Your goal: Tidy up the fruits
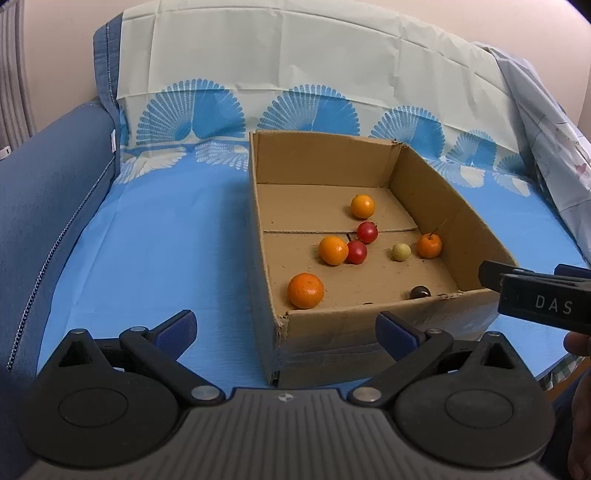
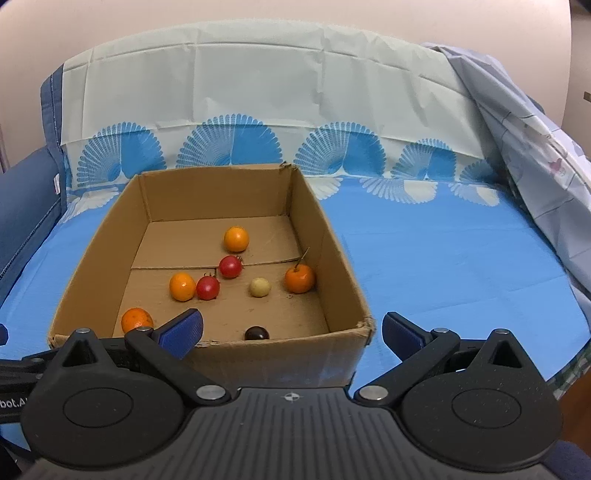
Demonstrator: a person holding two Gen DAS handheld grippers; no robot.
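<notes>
Blue sofa under a fan-print cover, plain wall behind.
I see a blue sofa [image 1: 55, 221] draped with a pale cloth [image 2: 258, 92] printed with blue fans, a second light sheet [image 2: 535, 155] bunched at right, and a cream wall [image 2: 295, 14] behind.

The left wrist view is looking forward and down from near the front-left corner of the open brown cardboard box [image 1: 369, 325], the right wrist view from near its front-right corner [image 2: 364, 328]. Both are sharing the box interior (and the blue fan-patterned cloth [image 1: 155, 236] behind).
</notes>
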